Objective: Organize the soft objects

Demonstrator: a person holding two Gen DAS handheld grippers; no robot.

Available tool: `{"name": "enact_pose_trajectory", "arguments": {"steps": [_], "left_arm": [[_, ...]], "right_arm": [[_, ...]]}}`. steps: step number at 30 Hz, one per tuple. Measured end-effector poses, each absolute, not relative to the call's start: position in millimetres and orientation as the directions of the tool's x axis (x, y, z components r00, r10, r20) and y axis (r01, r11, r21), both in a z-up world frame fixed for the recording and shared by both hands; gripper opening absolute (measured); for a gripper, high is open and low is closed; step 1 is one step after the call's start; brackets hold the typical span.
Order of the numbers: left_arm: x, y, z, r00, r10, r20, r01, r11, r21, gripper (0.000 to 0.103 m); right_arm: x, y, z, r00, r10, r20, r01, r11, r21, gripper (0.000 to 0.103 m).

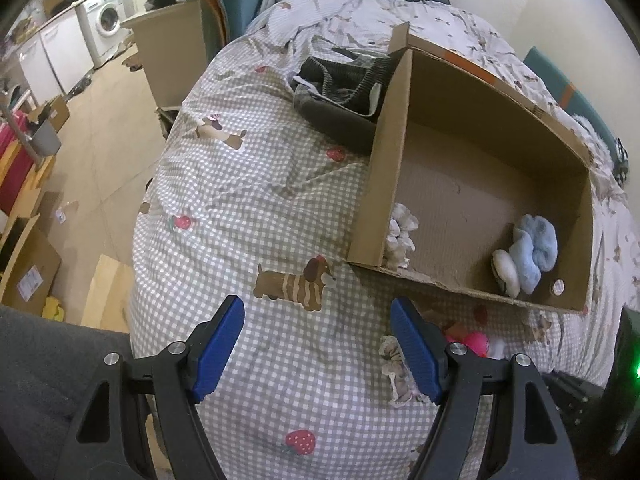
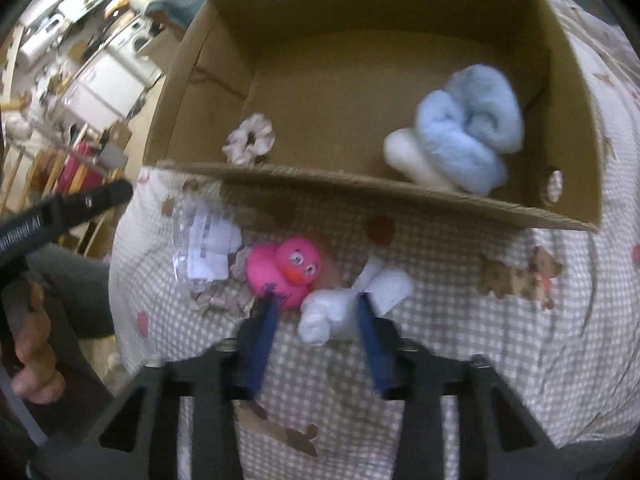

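Observation:
A cardboard box [image 1: 380, 184] lies on the checked bedspread and holds a fluffy blue-and-white bundle [image 1: 536, 248] and a pale scrunchie [image 1: 400, 236]. My left gripper [image 1: 318, 312] hovers open over bare bedspread in front of the box, nothing between its blue pads. In the right wrist view the box [image 2: 320, 184], the bundle [image 2: 468, 128] and the scrunchie [image 2: 250, 140] lie ahead. My right gripper [image 2: 318, 300] straddles the left end of a rolled white cloth [image 2: 344, 308]. Its right pad overlaps the cloth and its left pad stands beside a pink rubber duck [image 2: 286, 268]. The picture is blurred.
A patterned scrunchie [image 1: 394, 368] and a clear packet with something white in it [image 2: 204, 248] lie on the bed near the duck. A dark corduroy garment [image 1: 344, 92] lies behind the box's left wall. Boxes and a washing machine [image 1: 106, 20] stand on the floor to the left.

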State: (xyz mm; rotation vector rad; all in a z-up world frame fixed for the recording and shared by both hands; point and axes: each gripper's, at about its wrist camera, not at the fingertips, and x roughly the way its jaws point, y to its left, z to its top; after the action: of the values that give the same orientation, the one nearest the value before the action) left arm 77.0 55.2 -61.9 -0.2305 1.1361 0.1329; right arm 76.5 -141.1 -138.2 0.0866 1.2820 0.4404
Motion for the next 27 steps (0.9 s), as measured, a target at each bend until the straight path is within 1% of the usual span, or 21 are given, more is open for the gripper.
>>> {"name": "enact_pose_trajectory", "arguments": {"steps": [1,3,6,9,12,19,21,23,25,27], "left_arm": [[77,56,-62,0.415,-0.016,-0.91,-0.224,0.967,-0.119,0.073],[78,55,-63,0.411,-0.021,-0.911,-0.226,0.966,-0.124,0.073],[79,53,-65,0.405,-0.024,-0.914,-0.218,0.968,-0.122,0.073],[78,56,-67,0.4,-0.033,-0.916,-0.226,0.965,-0.134,0.073],[79,57,-70,0.39,-0.043,-0.92,-0.231,0.962,-0.143,0.073],[87,45,-81,0.359,-0.07,-0.931,-0.191,0.971,-0.146,0.068],[90,40,-85,0.343,-0.096,-0.935,-0.174,0.971,-0.163,0.061],[95,33,-92,0.316,-0.128,-0.94,-0.155,0.971,-0.184,0.059],[99,25,-99,0.292,-0.156,-0.944,-0.131,0.971,-0.201,0.054],[105,16,-104,0.275,-0.171,-0.946,-0.1,0.974,-0.205,0.026]], "right_arm": [[76,-140,-138,0.219,0.352,-0.91,-0.275,0.917,0.289,0.019],[75,-145,-133,0.235,0.367,-0.9,-0.267,0.915,0.304,0.011],[73,-163,-121,0.275,0.396,-0.876,-0.234,0.911,0.338,0.01],[68,-183,-107,0.325,0.475,-0.818,-0.2,0.879,0.432,0.01],[64,-197,-95,0.37,0.506,-0.78,-0.175,0.862,0.476,0.01],[71,-193,-91,0.385,0.499,-0.776,-0.162,0.865,0.475,0.01],[72,-190,-93,0.382,0.492,-0.782,-0.16,0.869,0.468,0.01],[72,-195,-94,0.379,0.489,-0.786,-0.151,0.87,0.469,0.01],[73,-196,-96,0.378,0.488,-0.786,-0.14,0.87,0.473,0.01],[74,-197,-98,0.379,0.486,-0.788,-0.133,0.871,0.474,0.01]]}}
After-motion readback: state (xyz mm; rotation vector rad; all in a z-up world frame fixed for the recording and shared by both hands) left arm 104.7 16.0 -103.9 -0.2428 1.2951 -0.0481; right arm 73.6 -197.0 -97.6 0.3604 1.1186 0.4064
